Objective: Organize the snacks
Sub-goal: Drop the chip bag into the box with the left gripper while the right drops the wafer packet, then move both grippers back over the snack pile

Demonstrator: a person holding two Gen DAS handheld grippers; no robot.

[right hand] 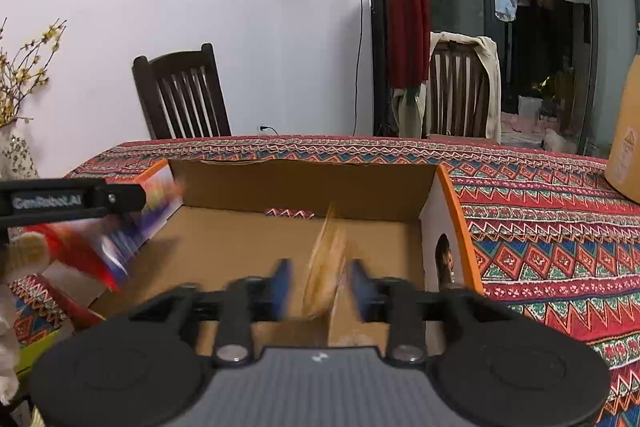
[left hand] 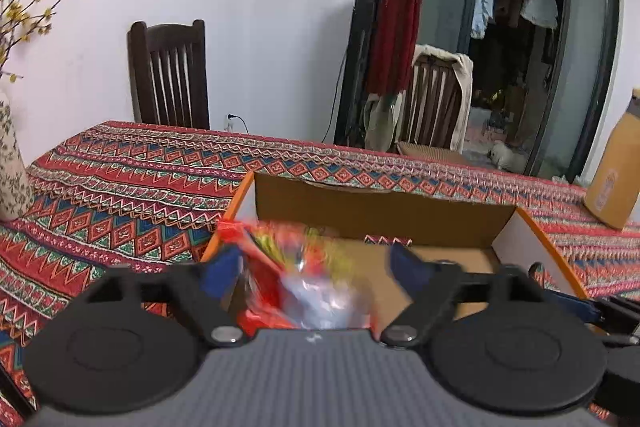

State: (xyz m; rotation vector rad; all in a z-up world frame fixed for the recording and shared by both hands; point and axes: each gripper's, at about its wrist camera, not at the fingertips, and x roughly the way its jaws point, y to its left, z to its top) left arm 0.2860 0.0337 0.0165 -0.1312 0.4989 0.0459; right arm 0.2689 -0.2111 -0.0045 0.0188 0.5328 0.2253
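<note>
Far left in the right wrist view, white lettering on the black body of the left gripper (right hand: 120, 197) reads roughly "GenRobot.AI", soft with blur. Below it a red, blue and silver snack packet (right hand: 96, 251) streaks over the left wall of the cardboard box (right hand: 304, 183); its print is too smeared to read. From the left wrist view the left gripper (left hand: 316, 263) has its blue-tipped fingers (left hand: 224, 271) spread wide, and that snack packet (left hand: 296, 279) sits between them over the box's left end, nearer the left finger. Whether it touches a pad, I cannot tell.

Moving right, the box (left hand: 380, 203) lies open on the patterned tablecloth (left hand: 120, 195), bare brown floor across its middle and right half, orange trim along its side walls. The right gripper (right hand: 320, 283) has its fingers (right hand: 282, 279) drawn to a narrow gap with a tan, blurred snack (right hand: 326, 267) upright between them; contact is not clear. The box's right inner wall carries a printed picture (right hand: 444, 259), unreadable.

Beyond the far rim, open tablecloth, then two dark chairs (right hand: 184, 95). At far right a tall yellow-brown carton (right hand: 626, 131) stands on the cloth, well apart from the box, with a small label too tiny to read.
</note>
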